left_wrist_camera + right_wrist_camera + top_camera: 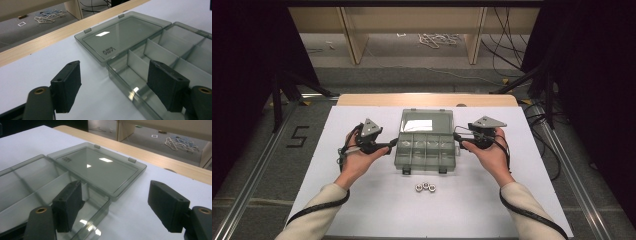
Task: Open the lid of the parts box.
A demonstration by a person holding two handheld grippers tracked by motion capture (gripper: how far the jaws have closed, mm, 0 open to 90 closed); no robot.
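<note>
Three small metal nuts point(425, 187) lie on the white desk point(362, 200) closest to us, just in front of the open compartment box point(426, 152). We hold our left gripper point(388, 145) at the box's left wall and our right gripper point(458, 138) at its right wall, fingers point(67, 85) of both spread open and gripping nothing. Its lid point(426, 121) lies flat behind it. We judge the risk to be the light plastic box sliding or tipping if one side pushes harder, which could knock the nuts away.
</note>
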